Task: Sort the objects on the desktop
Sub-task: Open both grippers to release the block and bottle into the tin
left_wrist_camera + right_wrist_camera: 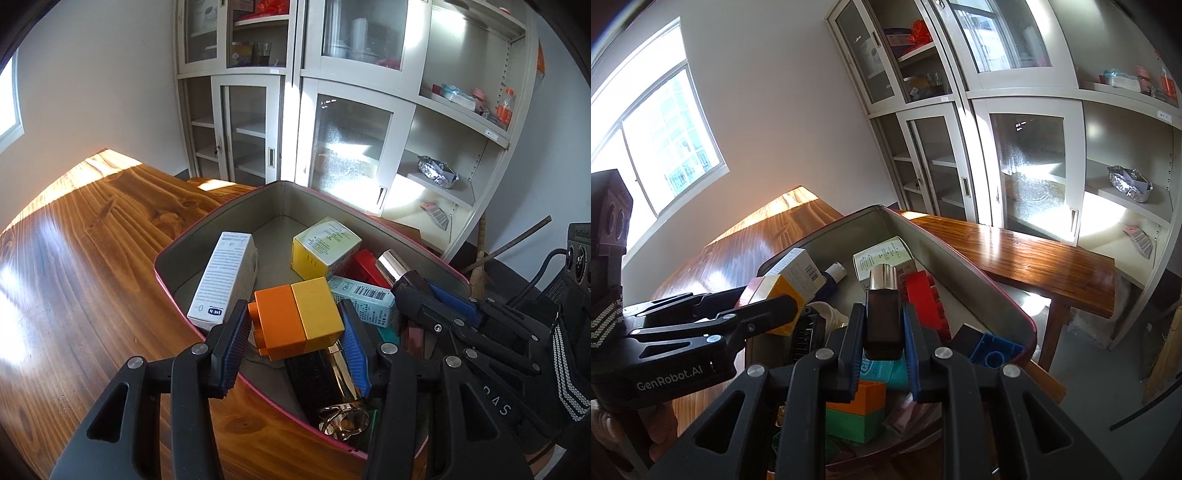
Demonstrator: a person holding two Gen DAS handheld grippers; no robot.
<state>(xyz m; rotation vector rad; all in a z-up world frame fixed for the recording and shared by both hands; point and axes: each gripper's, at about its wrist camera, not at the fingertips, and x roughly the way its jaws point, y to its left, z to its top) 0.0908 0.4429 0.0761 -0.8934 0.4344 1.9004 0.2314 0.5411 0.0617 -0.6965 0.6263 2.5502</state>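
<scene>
Above the glossy wooden table (92,258), over the pink-rimmed metal tin (236,210), my left gripper (295,334) clamps the orange-and-yellow plastic brick (299,315) between its fingers, while my right gripper (882,338) pinches the dark silver-capped bottle (882,314).

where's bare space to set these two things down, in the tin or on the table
Bare wooden table lies left of the tin, and more behind it toward the cabinets. Inside, only the far corner floor between the white carton and yellow box is free. Near the left gripper and right gripper, items pile up.
</scene>
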